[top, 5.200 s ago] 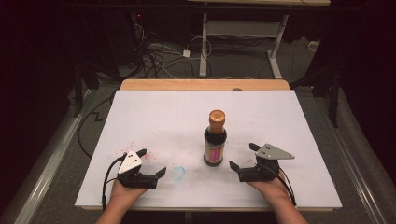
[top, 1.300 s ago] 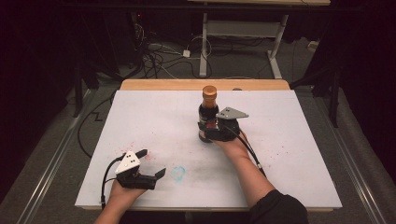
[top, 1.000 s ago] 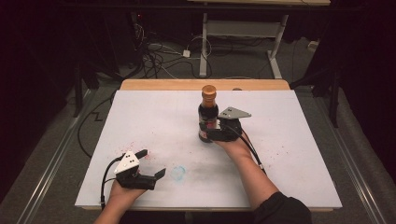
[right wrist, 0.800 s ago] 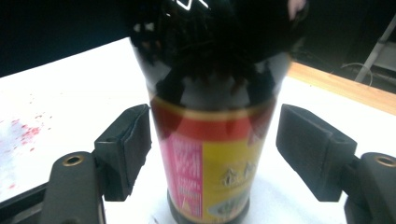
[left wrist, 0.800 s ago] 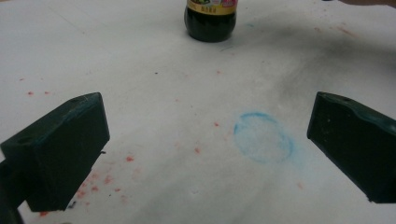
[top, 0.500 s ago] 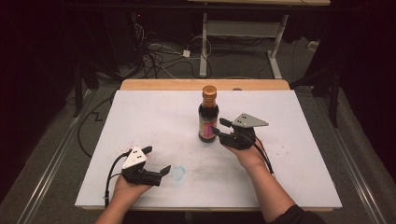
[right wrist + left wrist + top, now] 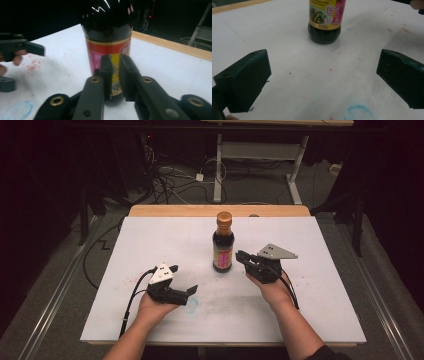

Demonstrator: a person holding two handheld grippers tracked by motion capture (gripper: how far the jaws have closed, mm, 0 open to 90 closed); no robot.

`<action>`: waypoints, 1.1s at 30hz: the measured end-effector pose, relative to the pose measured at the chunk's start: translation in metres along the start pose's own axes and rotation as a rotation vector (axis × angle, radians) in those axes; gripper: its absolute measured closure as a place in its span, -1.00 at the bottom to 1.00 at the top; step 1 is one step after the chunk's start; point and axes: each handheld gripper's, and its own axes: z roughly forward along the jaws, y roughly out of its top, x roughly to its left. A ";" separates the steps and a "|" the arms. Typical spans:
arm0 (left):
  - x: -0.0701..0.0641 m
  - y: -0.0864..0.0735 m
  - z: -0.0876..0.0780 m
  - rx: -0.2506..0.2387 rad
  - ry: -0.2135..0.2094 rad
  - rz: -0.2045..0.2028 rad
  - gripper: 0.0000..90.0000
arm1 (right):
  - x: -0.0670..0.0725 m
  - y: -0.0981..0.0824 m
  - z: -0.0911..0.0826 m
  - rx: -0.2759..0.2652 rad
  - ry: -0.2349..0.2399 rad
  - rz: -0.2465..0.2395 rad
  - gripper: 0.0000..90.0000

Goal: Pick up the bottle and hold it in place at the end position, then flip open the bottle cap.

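1. sauce bottle [image 7: 223, 242] stands upright on the white table [image 7: 150, 235], near the middle, toward the far wooden edge; orange cap on top, dark liquid, red-yellow label.
2. right gripper [image 7: 243, 257] sits just to the right of the bottle at label height, tips pointing at it, close but not on it in the high view.
3. right gripper view: the two black jaws are nearly together with a thin gap, nothing between them; they have just been closing. bottle [image 7: 108, 50] stands straight ahead, beyond the tips, outside the jaws.
4. cannot tell from that view if the tips touch the bottle's label; the high view shows a small gap.
5. left gripper [image 7: 192, 292] is at the near left part of the table, well apart from the bottle, tips pointing right.
6. left gripper view: jaws wide apart, nothing between them but bare table; bottle base [image 7: 324, 30] is ahead and centred between the jaw lines, far beyond the tips.
7. blue chalk-like smudge [image 7: 193, 305] on the table just under the left gripper's tips; red specks scattered around it.
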 end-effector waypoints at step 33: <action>-0.010 0.029 0.096 0.019 -0.041 -0.018 -1.00 | -0.013 0.014 -0.015 0.006 0.029 -0.019 1.00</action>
